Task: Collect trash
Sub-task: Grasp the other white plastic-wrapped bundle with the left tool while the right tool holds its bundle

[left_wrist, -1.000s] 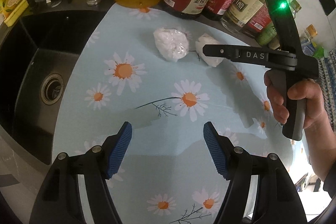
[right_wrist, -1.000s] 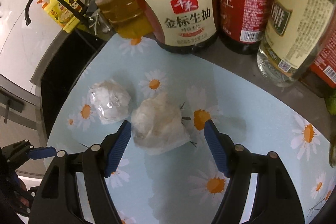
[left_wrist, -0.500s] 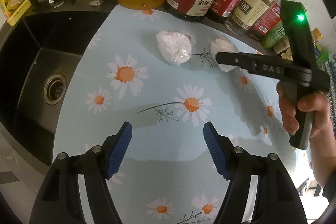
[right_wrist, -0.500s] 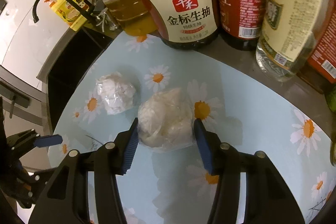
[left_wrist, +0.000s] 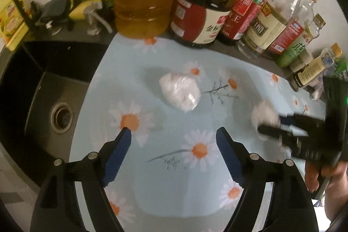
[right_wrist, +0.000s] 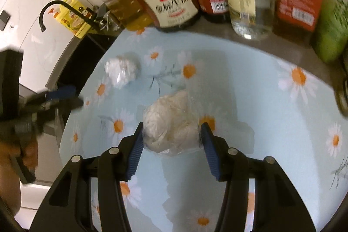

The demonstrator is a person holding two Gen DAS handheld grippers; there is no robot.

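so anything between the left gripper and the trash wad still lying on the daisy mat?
Nothing visible. The left gripper is opening with nothing between its jaws, and only bare daisy mat lies between it and the loose wad. The bottles stand behind the wad. The right gripper is off to the side, gripping the other wad.

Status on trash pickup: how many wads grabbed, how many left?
Done: nothing visibly collected; no bin in view. In hand: the right gripper is shut on one crumpled white plastic-wrapped wad. Left: the second white wad lies free on the daisy-print mat; the left gripper is short of it, jaws opening with nothing between them.
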